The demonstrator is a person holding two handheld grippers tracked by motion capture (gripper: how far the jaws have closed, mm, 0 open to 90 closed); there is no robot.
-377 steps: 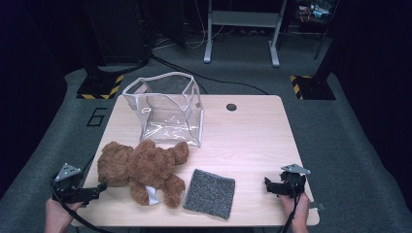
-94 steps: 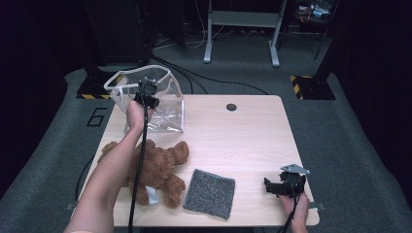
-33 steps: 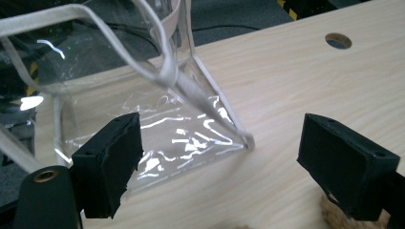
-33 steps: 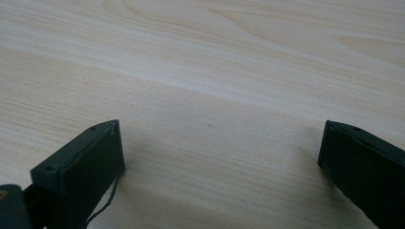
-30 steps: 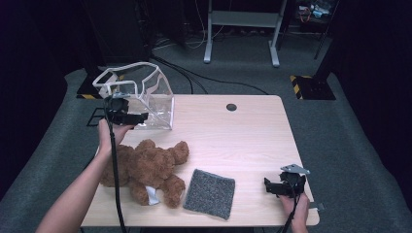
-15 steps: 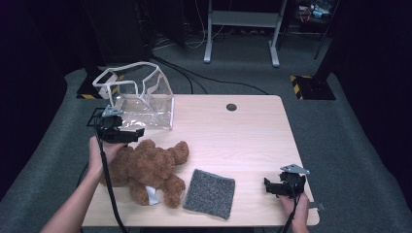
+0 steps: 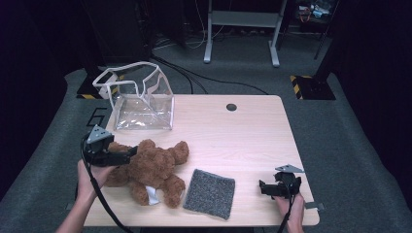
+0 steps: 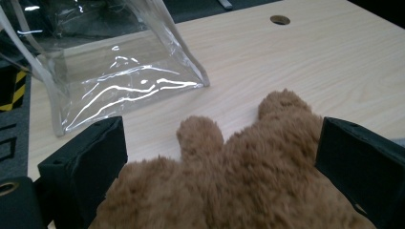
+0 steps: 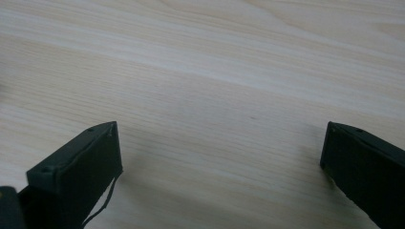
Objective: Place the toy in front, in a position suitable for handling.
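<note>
Desk (image 7: 252, 131) of pale wood with a round cable hole, carrying three items, seen from above and from both gripper cameras. Clear soft plastic bag with white-trimmed rim and handles (image 7: 141, 99) stands upright and open-topped at the far left corner of the desk; nothing can be seen inside it. Brown plush teddy bear (image 7: 148, 170) lies flat near the front left edge, well apart from the bag, with a white tag showing beneath it. Dark grey square felt pad (image 7: 210, 193) lies just beside the bear, toward the front centre. Left hand-held gripper (image 7: 127, 156) is held low at the bear's left end; its jaws have just been opening and now stand wide, one on either side of the plush fur (image 8: 229, 181), and the left gripper view shows no squeeze on the fur. Right hand-held gripper (image 7: 265, 188) rests at the front right corner, jaws spread wide over bare wood (image 9: 219, 109), holding nothing. By appearance the work is at an early stage: the bag is positioned and open, the bear is bracketed but not yet clamped or lifted, and, if the bag is the destination, bear and pad both remain outside it.
</note>
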